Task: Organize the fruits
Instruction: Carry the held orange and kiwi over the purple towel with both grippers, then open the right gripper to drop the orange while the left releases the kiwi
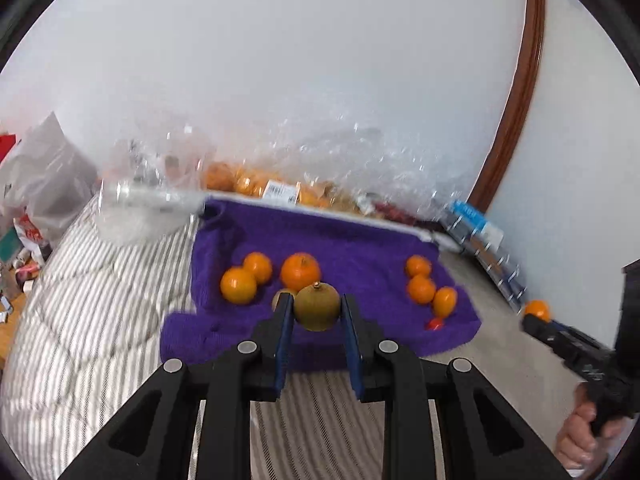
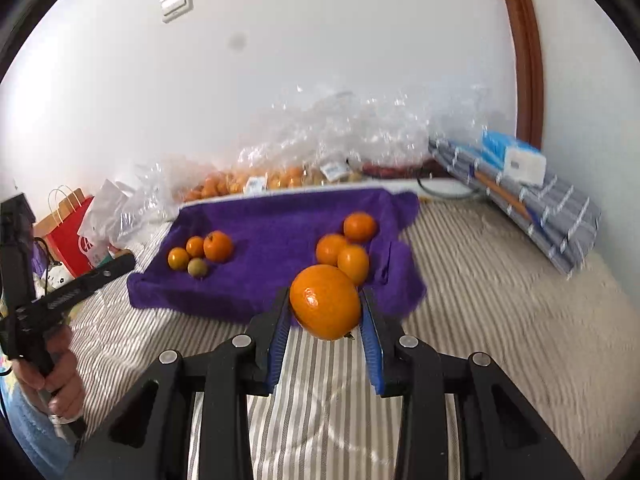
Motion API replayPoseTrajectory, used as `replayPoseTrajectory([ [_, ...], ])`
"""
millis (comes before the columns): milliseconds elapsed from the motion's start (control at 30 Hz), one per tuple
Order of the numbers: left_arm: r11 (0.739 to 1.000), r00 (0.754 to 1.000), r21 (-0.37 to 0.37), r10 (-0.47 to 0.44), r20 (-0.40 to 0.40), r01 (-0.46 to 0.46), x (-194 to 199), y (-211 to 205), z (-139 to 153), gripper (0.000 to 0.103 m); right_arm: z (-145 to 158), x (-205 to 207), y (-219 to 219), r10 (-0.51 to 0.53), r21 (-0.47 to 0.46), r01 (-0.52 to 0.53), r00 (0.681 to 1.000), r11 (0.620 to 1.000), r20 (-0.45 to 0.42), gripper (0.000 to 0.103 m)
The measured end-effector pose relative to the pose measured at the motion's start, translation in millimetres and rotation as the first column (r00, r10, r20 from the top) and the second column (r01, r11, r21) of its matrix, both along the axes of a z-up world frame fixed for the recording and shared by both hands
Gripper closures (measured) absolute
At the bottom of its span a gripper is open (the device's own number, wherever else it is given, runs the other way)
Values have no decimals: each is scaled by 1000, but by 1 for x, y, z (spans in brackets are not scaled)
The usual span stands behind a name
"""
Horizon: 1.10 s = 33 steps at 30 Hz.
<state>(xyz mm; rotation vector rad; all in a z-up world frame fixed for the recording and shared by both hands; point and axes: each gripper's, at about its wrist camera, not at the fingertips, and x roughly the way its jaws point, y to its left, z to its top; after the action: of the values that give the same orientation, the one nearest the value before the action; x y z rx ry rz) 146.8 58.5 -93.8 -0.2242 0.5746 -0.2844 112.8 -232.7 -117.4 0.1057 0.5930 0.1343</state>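
Observation:
My left gripper is shut on a brown-green kiwi and holds it above the near edge of a purple towel. On the towel lie three oranges at the left with another kiwi beside them, and three oranges at the right. My right gripper is shut on a large orange above the striped bed, near the towel's front right corner. The right gripper also shows at the right edge of the left wrist view.
Clear plastic bags of oranges lie behind the towel against the white wall. Folded grey bedding with a tissue pack sits at the right. A red paper bag and clutter stand left. A small red fruit lies on the towel's right edge.

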Motion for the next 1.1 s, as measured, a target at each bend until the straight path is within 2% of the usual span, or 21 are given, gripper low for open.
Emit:
replayPoseTrajectory([
  [100,997,998,52,56,2,-56,12,1,17,80,9,18,4,20,-5,-20,1000,1000,17,69],
  [233,995,995,21,98,-9,-98,39,7,23,80,17,49,11,42,-14,-42,999,999,15,69],
  [367,990,990,15,137,-16,-137,70,8,16,80,21,86,22,68,-8,-68,998,998,3,69],
  [467,987,987,7,159,-16,-158,89,11,0,80,10,111,30,90,-8,-90,996,996,-11,69],
  [533,984,984,11,176,-15,-176,92,14,-11,80,-8,123,33,91,-7,-91,995,996,-35,69],
  [600,976,979,74,205,-16,-204,93,12,-20,80,-29,131,36,98,-16,-99,992,995,-79,69],
  [667,973,979,120,202,-22,-198,96,9,-27,80,-39,136,40,98,-43,-104,988,994,-117,69],
  [733,977,983,134,174,-63,-164,101,4,-36,80,-45,140,44,121,-27,-126,982,992,-146,69],
  [833,978,985,165,147,-86,-131,105,-4,-43,80,-50,139,48,132,-47,-141,980,989,-151,69],
  [933,982,988,156,118,-96,-102,105,-9,-46,80,-53,136,55,141,-86,-155,979,984,-148,69],
  [1100,989,989,127,89,-116,-74,107,-11,-49,80,-56,136,57,146,-89,-160,978,983,-149,69],
])
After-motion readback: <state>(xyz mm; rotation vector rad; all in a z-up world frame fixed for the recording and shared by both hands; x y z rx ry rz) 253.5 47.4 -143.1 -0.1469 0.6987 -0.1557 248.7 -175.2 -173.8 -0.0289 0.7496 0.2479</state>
